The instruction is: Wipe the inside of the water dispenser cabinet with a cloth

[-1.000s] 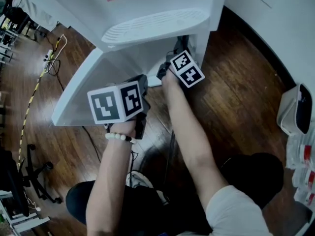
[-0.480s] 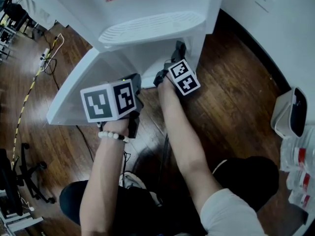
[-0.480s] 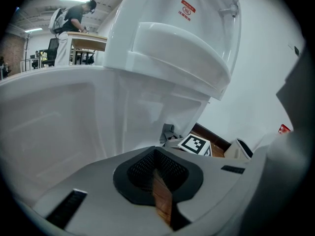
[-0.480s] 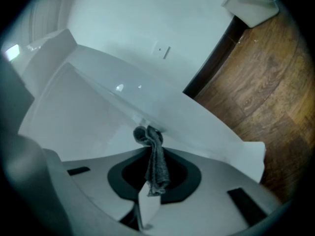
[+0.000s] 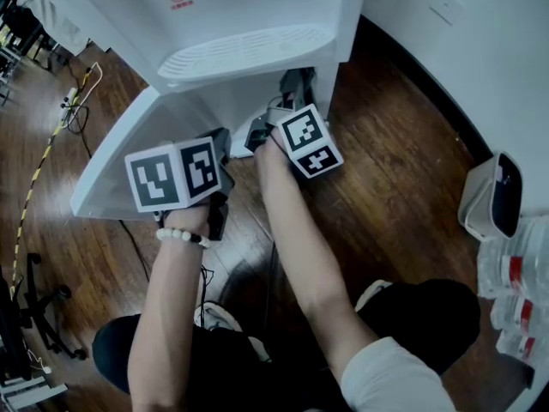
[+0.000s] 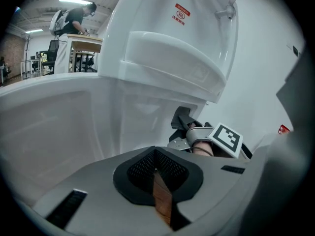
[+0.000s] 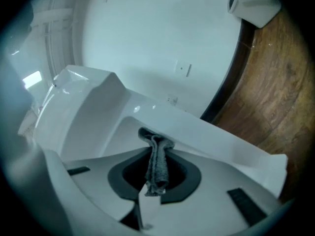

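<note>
Right claw [image 7: 150, 191] clenched on cloth [image 7: 157, 163] at cabinet [image 5: 244, 93] | left claw [image 6: 160, 191] closed, empty

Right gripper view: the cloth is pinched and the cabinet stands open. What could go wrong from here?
1. The right claw grips the cloth as a thin bunched strip; rubbing inside the cabinet may drag it loose.
2. The left claw, shut and empty, is beside the open door; a nudge could swing it into the way.

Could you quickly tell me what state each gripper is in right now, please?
Left gripper: closed, holding nothing.
Right gripper: closed on the grey cloth.
</note>
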Demonstrator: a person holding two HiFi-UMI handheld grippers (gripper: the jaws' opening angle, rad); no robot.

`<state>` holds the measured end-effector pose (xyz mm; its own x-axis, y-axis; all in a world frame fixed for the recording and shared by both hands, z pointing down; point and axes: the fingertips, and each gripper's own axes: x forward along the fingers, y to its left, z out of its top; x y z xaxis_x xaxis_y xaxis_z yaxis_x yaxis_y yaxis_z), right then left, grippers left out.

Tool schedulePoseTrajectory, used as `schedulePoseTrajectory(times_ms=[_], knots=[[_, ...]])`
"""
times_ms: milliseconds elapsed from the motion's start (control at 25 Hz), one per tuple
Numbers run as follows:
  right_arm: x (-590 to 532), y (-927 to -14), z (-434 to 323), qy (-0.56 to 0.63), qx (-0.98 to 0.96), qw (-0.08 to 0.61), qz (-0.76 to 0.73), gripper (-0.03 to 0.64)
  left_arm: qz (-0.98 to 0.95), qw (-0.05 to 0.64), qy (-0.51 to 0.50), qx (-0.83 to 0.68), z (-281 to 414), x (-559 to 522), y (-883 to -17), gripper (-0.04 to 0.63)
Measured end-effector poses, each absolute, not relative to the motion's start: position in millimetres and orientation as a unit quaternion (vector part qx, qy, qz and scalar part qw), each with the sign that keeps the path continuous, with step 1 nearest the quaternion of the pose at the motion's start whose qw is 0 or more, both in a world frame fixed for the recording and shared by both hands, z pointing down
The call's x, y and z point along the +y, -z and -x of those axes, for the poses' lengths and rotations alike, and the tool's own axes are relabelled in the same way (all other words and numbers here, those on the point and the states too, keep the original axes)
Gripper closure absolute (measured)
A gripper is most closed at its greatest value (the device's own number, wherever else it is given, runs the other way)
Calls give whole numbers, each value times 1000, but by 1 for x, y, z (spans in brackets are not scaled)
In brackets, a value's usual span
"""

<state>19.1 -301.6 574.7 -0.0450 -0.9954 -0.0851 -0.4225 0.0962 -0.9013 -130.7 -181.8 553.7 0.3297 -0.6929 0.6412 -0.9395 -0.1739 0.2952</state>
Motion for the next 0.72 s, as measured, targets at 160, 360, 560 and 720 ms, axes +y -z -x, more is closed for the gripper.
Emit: schedulePoseTrajectory(times_ms=[160, 360, 560, 720], knots=[[-291, -547, -24, 337, 636, 418, 554, 572, -746, 332, -183, -547, 126, -182, -552, 598], [-291, -565, -24, 360, 623, 419, 554, 572, -746, 331, -185, -548, 123, -181, -552, 598], [-294, -613, -24, 379, 606, 379, 588, 572, -744, 331, -187, -550, 125, -182, -553, 598], [-295, -663, -23, 398, 595, 332, 615, 572, -740, 334, -188, -552, 126, -183, -557, 598]])
